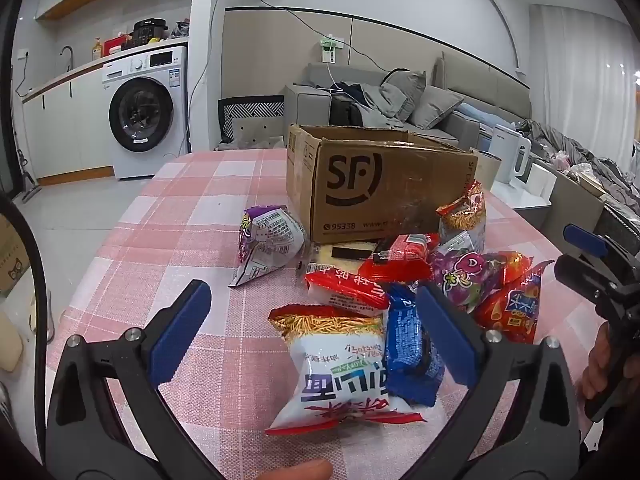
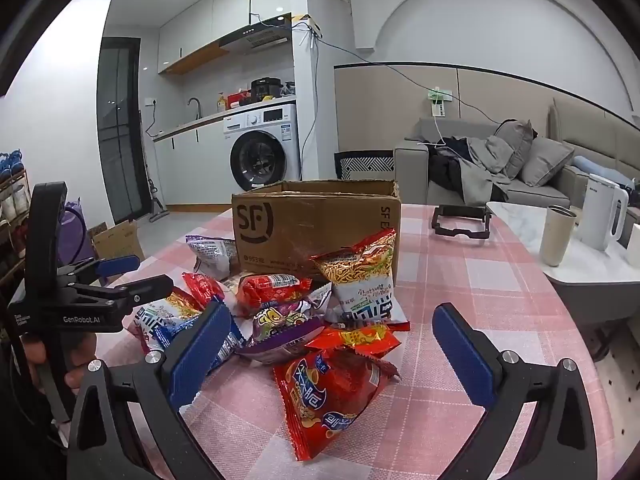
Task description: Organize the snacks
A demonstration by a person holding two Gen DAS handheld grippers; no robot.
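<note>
Foil snack packets [image 2: 320, 320] lie heaped on the checked tablecloth [image 1: 192, 208], just before the open box [image 1: 380, 188], whose inside is hidden. No packet is gripped, so the sorting looks barely begun. Left gripper [image 1: 316, 336] and right gripper [image 2: 332, 356] hover over the heap, jaws wide apart.

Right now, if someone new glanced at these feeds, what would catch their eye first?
The heap of bright snack bags spread on the pink checked tablecloth, just in front of the open SF cardboard box. Both claws, left claw and right claw, hang wide open over the pile, holding nothing.
</note>
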